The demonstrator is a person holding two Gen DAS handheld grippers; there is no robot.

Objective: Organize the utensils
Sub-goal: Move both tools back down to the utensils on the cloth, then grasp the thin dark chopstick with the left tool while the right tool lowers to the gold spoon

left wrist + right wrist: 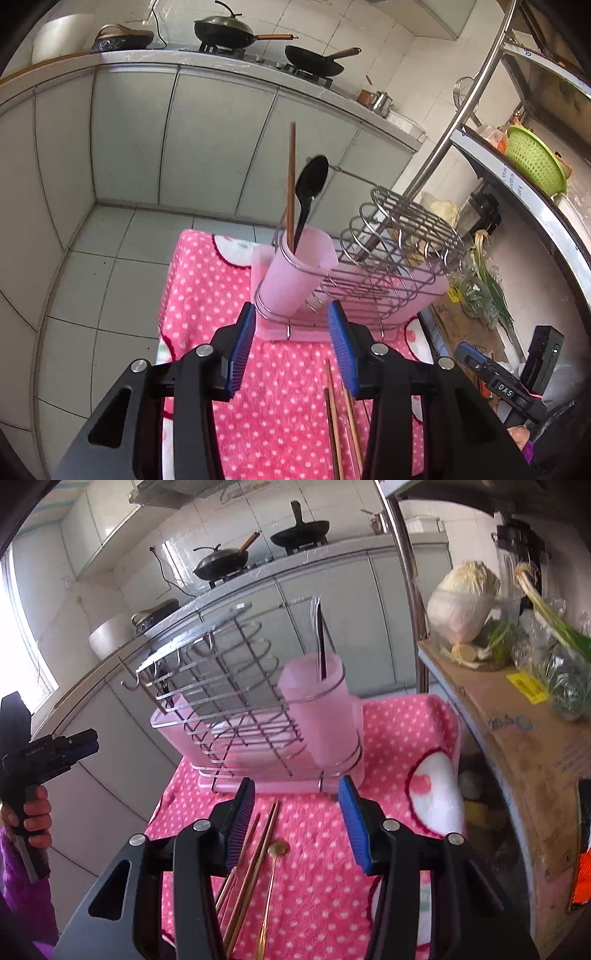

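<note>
Chopsticks (255, 853) lie on the pink cloth (332, 886) near the worktop's front edge, before the rack (369, 266). Left gripper (291, 347) and right gripper (299, 823) both stand half open, empty.

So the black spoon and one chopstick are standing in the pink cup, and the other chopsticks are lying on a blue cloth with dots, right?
Nearly. The cloth is pink with white dots, not blue; the left wrist view shows it. The rest holds: the black spoon and one chopstick stand in the pink cup, and the other chopsticks lie on the cloth.
</note>
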